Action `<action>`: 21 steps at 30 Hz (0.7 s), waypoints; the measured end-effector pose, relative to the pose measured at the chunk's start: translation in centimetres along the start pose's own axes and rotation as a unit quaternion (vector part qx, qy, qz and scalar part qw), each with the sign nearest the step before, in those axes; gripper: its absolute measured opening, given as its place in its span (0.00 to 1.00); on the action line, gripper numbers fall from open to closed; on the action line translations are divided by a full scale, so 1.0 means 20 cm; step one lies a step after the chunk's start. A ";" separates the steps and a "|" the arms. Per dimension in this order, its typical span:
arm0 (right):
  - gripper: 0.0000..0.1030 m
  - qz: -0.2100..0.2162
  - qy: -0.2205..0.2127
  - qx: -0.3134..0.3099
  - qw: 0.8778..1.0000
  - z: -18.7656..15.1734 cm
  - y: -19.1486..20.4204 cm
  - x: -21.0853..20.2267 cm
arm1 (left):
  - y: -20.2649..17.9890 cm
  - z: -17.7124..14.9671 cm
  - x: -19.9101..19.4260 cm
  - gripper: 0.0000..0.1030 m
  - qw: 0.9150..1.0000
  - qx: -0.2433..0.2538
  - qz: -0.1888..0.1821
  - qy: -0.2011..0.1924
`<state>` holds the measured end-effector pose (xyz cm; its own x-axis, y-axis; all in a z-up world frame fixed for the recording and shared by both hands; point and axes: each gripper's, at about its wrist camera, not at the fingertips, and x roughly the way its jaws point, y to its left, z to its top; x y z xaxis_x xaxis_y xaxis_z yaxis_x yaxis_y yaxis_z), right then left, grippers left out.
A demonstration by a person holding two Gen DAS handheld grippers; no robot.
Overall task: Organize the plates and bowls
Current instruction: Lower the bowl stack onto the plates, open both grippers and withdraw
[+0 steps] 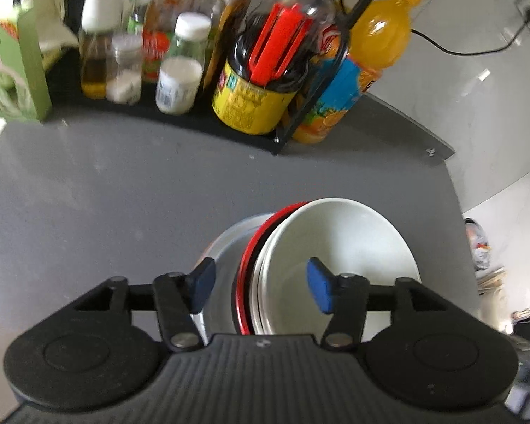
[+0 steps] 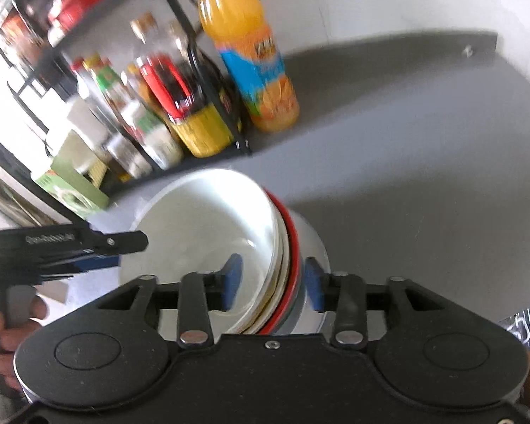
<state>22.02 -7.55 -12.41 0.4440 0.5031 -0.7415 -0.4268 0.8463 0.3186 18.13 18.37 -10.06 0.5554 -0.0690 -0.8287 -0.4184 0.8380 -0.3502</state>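
I see stack of glossy round white bowls (image 1: 339, 247), red-rimmed plate (image 1: 245, 268) beneath, near tabletop (image 1: 106, 194) front edge. Left claw (image 1: 261, 284) spread wide, straddling rim; right claw (image 2: 274, 282) pads spread, straddling opposite rim.

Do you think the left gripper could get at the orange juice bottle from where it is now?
Probably yes: the left gripper is open, and bare grey counter leads to the orange juice bottle; only the bowl stack between its fingers needs clearing first.

A black wire rack (image 1: 194, 120) stands at the far edge of the grey counter (image 1: 106, 190), crowded with sauce bottles and jars. An orange juice bottle (image 2: 254, 53) stands just beside the rack's right end, a green carton (image 1: 14, 67) at its left.
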 end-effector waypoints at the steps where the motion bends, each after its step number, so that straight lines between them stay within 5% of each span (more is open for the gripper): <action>1: 0.48 -0.002 -0.013 -0.004 1.000 0.00 -0.01 -0.05 | -0.02 -0.01 -0.02 0.57 1.000 0.008 0.002 -0.006; 9: 0.68 -0.031 -0.067 -0.012 0.997 -0.08 -0.14 -0.36 | -0.21 -0.18 -0.24 0.78 0.998 0.032 0.018 -0.058; 21: 0.97 -0.044 -0.116 0.013 0.992 -0.44 -0.25 -0.79 | -0.43 -0.61 -0.56 0.90 0.995 0.050 0.030 -0.086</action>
<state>10.19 -21.29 -7.57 0.6489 0.4506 -0.6130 -0.3591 0.8918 0.2754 6.82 5.43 -3.12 0.6502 0.0684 -0.7566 -0.3850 0.8882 -0.2506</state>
